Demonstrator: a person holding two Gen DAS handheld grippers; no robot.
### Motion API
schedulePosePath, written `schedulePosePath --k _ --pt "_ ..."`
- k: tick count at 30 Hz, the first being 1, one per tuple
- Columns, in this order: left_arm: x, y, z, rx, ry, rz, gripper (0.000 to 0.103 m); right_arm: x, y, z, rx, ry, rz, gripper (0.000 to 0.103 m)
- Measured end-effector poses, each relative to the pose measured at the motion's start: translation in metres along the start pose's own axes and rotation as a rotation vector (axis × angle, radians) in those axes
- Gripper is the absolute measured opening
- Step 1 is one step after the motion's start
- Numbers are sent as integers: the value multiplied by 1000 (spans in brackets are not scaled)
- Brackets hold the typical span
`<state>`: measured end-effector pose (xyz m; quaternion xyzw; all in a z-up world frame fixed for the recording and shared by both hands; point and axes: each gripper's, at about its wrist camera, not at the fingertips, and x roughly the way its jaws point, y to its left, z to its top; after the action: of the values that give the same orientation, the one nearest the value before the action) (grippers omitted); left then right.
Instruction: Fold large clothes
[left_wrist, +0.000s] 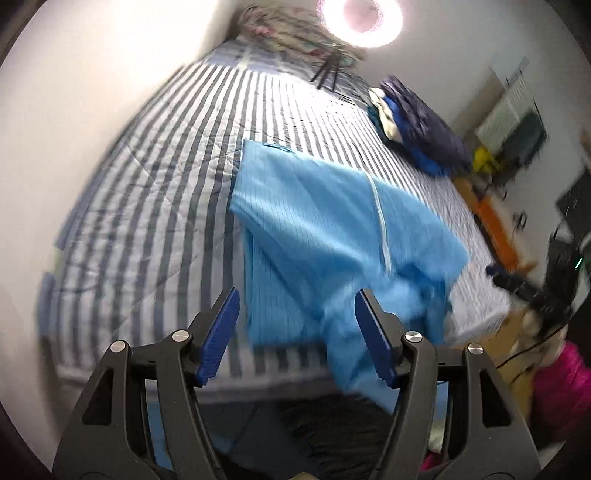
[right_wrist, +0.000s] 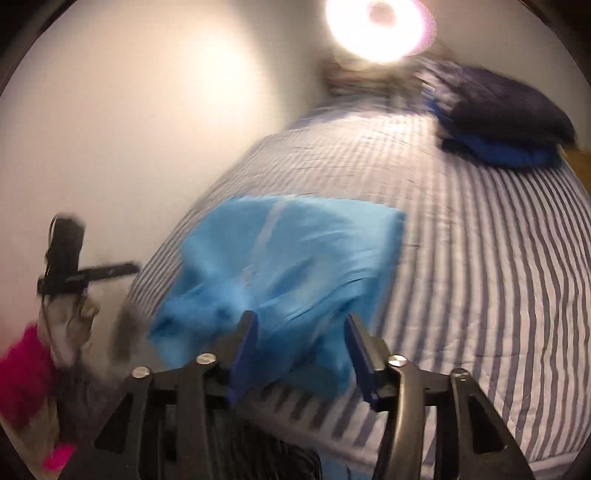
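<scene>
Cloth is the whole story here: a bright blue garment (left_wrist: 332, 236) lies on the striped bed (left_wrist: 147, 206), partly doubled over, with its near end bunched and spilling over the mattress edge. Both views are smeared, so fine detail is unsure.

Neither claw grips anything. The left claw (left_wrist: 297, 334) has its blue pads well apart, with blue fabric showing in the gap between them, and the pads do not look pressed on it. The right claw (right_wrist: 300, 345) stands apart too, a crumpled hump of the garment showing between its fingers without being pinched.

What could go wrong, as I judge it: the loose near end hangs past the bed edge, and its own weight may drag the fold open or pull the garment toward the floor. A claw closing on the rumpled heap (several layers thick, by the look of it) could also catch more layers than wanted and skew the next fold.

From the left wrist you see the white stripe (left_wrist: 380, 221) running down the garment and its flat, neat far corner, plus the clutter beside the bed. Only the right wrist shows the near heap head-on. The pile of dark clothes (right_wrist: 506, 125) shows in both.
</scene>
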<state>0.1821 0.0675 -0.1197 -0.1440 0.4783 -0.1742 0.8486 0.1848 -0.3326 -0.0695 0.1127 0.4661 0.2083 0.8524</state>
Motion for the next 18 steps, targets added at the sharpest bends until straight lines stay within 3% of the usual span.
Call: schedulePosePath --k 3,7,8,9,10,12,15,18 --pt "33 24 28 -146 53 -64 66 25 -35 7 150 24 33 55" --pt "69 55 49 -332 67 -124 64 54 -73 13 335 24 117 55" --pt "75 60 52 -368 69 -156 46 58 -78 16 364 19 135 55" --pt "80 64 54 -384 81 -175 17 63 -85 18 406 8 164 54" --pt "88 65 55 -393 105 -177 5 68 -89 20 435 2 193 52" --pt "89 65 53 -367 115 -152 1 79 -88 22 472 19 254 20" --pt "77 60 43 -318 112 -133 0 89 -70 25 393 77 252 12" --pt "80 71 26 -320 143 -81 0 110 -52 12 264 223 170 11"
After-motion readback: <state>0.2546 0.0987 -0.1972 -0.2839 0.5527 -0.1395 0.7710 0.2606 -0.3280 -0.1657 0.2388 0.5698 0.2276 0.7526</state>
